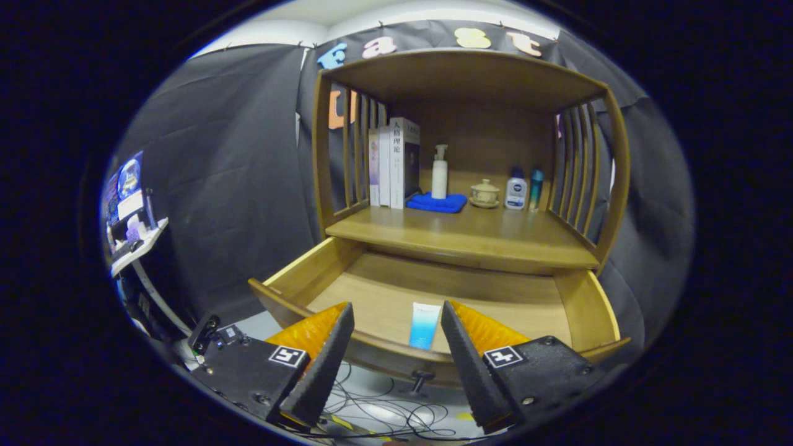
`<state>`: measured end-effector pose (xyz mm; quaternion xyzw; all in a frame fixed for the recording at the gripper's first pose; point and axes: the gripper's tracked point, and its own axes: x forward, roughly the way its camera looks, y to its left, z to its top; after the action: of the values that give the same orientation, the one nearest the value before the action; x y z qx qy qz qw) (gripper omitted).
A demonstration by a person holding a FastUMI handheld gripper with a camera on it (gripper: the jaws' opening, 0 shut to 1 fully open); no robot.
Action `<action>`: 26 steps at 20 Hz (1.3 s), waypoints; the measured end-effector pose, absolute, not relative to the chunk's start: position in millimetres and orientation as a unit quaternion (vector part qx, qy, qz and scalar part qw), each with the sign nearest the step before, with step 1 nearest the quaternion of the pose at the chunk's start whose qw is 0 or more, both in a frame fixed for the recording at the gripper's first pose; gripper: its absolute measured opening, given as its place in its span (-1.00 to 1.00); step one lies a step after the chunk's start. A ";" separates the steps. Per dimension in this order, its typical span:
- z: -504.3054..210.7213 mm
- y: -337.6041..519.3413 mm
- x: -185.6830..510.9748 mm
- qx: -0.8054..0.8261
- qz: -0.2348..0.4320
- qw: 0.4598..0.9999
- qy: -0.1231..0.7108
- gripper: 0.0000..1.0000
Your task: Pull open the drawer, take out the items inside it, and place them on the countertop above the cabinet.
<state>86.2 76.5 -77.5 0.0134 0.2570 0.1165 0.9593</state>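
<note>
The wooden drawer [576,303] of the cabinet stands pulled out below the countertop [471,238]. Inside it, near the front wall, lies a small white-and-blue tube [424,325]. My gripper [396,313] hovers above the drawer's front edge, open, with the tube just ahead between the two fingertips and closer to the right finger [461,347]. Nothing is held. The drawer's small knob [422,375] shows below the front panel, between the fingers.
On the countertop stand three books [393,162], a pump bottle [439,172] on a blue cloth [437,202], a lidded cup [484,193] and two small bottles [523,189]. Slatted side rails and a top shelf enclose it. Cables [384,415] lie on the floor below.
</note>
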 end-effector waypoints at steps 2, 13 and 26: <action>-85.3 75.3 104.7 0.012 0.122 0.950 0.287 0.80; -170.9 79.2 149.8 0.016 0.132 0.846 0.517 0.79; -211.7 67.5 167.4 -0.009 0.063 0.782 0.620 0.78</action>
<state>167.4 67.5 -211.7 -0.0089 0.6199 0.0631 0.7821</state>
